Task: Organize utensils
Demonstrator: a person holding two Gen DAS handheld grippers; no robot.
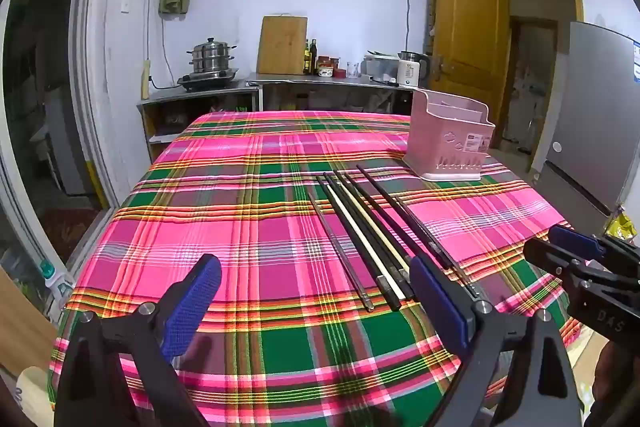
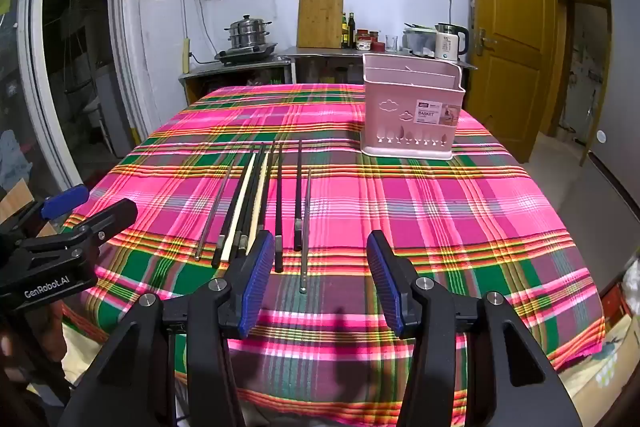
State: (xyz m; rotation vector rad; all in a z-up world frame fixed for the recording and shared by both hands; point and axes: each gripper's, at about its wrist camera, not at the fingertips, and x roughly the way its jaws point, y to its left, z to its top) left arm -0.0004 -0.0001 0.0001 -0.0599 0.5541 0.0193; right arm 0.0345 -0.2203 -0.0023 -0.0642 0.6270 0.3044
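On the plaid tablecloth [image 2: 440, 211] lie chopsticks [image 2: 256, 203] near a pink basket [image 2: 408, 115].

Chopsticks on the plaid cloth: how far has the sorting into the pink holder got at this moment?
Nothing looks done: the chopsticks all lie loose on the tablecloth, and no utensil shows above the rim of the pink basket. Nothing is in hand: the left gripper and right gripper are open, holding nothing. All the sorting remains.
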